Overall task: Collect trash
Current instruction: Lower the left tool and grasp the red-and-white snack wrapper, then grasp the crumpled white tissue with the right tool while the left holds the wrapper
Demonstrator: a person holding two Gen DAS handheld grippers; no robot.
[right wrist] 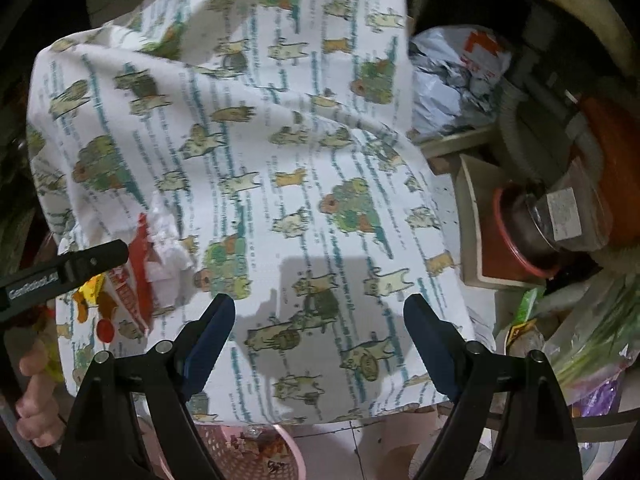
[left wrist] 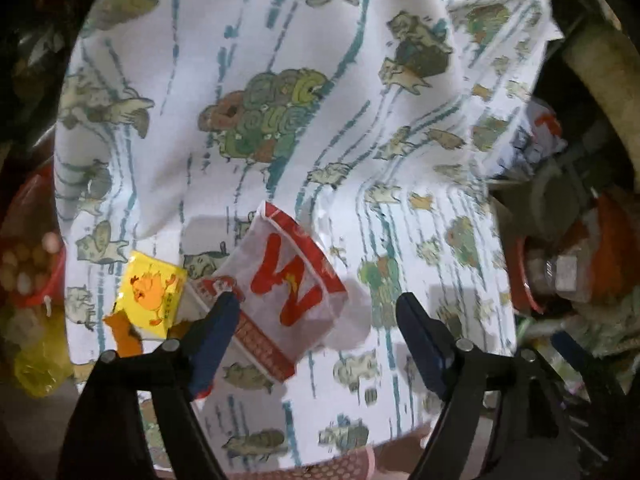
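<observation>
**Both grippers poised, jaws apart, over the cloth-covered surface with its wrappers**

We are looking down along both grippers at a white printed cloth (left wrist: 280, 60), patterned with small animals and teal stripes, which is draping a raised surface. In the left wrist view, the left gripper (left wrist: 316, 304) is standing with its jaws spread wide; nothing is being pinched between them. A red-and-white wrapper (left wrist: 296, 276) is lying on the cloth, its nearer edge sitting behind the left-hand blue finger (left wrist: 216, 328); we cannot tell whether the pad is touching it. Just beside it, on the side away from the jaw gap, a yellow packet (left wrist: 154, 292) with an orange cartoon figure is resting near the cloth's edge.

In the right wrist view, the right gripper (right wrist: 320, 308) is likewise hanging released, its jaws well apart above bare cloth (right wrist: 280, 160), gripping nothing. The same red-and-white wrapper (right wrist: 142, 264) is showing at the left of that view, partly behind the black body of the left gripper (right wrist: 68, 272), with the yellow packet (right wrist: 90, 284) just beneath it. A person's fingers (right wrist: 34, 384) are curling at the lower left edge.

A pink perforated basket (right wrist: 256, 452) is sitting below the near edge of the cloth, with scraps inside. Clutter, including a red-rimmed jar (right wrist: 532, 232), is crowding the right side.
</observation>
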